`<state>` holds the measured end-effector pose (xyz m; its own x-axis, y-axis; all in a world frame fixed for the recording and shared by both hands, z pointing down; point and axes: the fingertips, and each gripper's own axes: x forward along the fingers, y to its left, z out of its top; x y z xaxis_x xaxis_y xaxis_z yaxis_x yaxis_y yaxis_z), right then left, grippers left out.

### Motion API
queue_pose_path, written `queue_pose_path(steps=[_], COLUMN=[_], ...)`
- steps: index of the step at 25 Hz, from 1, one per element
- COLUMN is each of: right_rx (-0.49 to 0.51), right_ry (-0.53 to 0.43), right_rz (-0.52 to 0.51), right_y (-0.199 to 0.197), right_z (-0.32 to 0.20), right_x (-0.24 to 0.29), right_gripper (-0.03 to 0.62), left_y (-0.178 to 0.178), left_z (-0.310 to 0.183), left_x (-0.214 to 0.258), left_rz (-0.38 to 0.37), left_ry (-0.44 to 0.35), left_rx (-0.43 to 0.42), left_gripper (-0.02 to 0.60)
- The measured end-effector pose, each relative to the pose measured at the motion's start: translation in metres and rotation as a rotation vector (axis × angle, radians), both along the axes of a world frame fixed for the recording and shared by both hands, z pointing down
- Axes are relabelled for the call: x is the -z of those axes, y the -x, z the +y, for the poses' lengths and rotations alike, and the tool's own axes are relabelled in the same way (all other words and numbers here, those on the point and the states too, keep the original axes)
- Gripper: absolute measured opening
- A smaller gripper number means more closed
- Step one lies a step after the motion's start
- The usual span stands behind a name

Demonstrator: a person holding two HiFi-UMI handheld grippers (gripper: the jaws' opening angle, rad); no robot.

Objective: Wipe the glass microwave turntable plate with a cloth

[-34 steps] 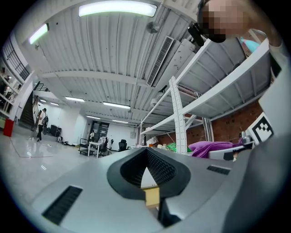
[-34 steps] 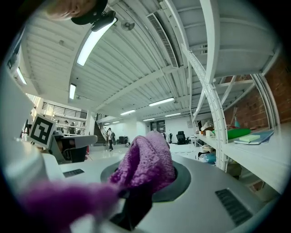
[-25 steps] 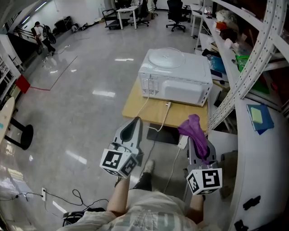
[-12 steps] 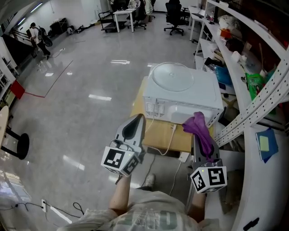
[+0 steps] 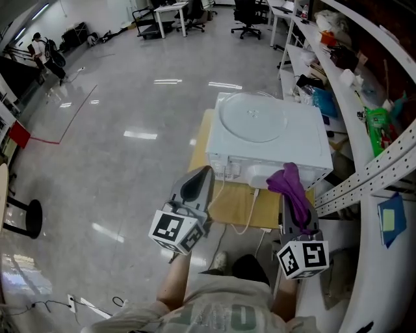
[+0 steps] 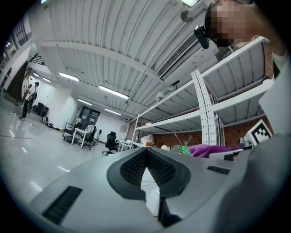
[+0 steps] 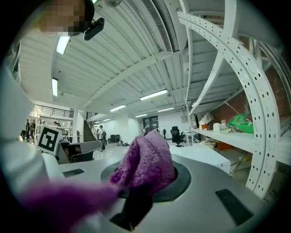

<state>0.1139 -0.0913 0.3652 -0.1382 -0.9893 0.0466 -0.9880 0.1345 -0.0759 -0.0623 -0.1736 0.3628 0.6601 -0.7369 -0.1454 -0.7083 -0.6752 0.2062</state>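
The clear glass turntable plate (image 5: 252, 117) lies flat on top of a white microwave (image 5: 305, 153) standing on a small wooden table (image 5: 221, 198). My right gripper (image 5: 292, 179) is shut on a purple cloth (image 5: 290, 188), which bunches out between its jaws (image 7: 148, 161); it hovers at the microwave's near right corner. My left gripper (image 5: 197, 182) is shut and empty, its dark pads (image 6: 146, 167) pressed together, held over the table's near left edge. Both stand short of the plate.
White metal shelving (image 5: 364, 97) with assorted items runs along the right. A white power cable (image 5: 244, 221) hangs from the microwave's back over the table. Shiny grey floor (image 5: 110, 149) spreads to the left. Desks and office chairs (image 5: 244, 10) stand far off.
The microwave and table have come nearer beneath me, so both grippers now reach the microwave's near side. The plate shows more from above. The cloth stays gripped.
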Motion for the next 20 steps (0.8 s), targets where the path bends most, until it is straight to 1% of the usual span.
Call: queue_pose_path(steps=[3, 6, 9, 11, 14, 17, 19, 20], right_rx=[-0.023, -0.027, -0.020, -0.004, 0.026, 0.047, 0.056, 0.054], right_ry=[-0.001, -0.021, -0.037, -0.041, -0.042, -0.027, -0.017, -0.012], right_rz=[-0.004, -0.006, -0.019, -0.022, -0.018, 0.000, 0.023, 0.027], right_y=[-0.015, -0.032, -0.052, -0.065, -0.080, -0.092, -0.098, -0.100], right_z=[-0.010, -0.024, -0.042, -0.053, -0.068, -0.081, -0.089, -0.094], right_x=[0.001, 0.006, 0.010, 0.013, 0.014, 0.012, 0.010, 0.009], right_gripper=[0.051, 0.051, 0.051, 0.051, 0.051, 0.051, 0.051, 0.051], left_y=[-0.011, -0.023, -0.038, -0.051, -0.071, -0.087, -0.096, -0.101], left_z=[-0.016, -0.027, -0.036, -0.045, -0.064, -0.080, -0.092, -0.100], left_x=[0.000, 0.004, 0.004, 0.000, -0.010, -0.012, -0.017, -0.021], left_rz=[0.008, 0.008, -0.008, -0.021, -0.061, -0.100, -0.128, -0.158], left_ry=[0.011, 0.006, 0.010, 0.035, 0.100, 0.122, 0.136, 0.147], left_rx=[-0.002, 0.007, 0.023, 0.034, 0.049, 0.064, 0.052, 0.037], left_gripper=[0.002, 0.002, 0.002, 0.002, 0.002, 0.002, 0.002, 0.002])
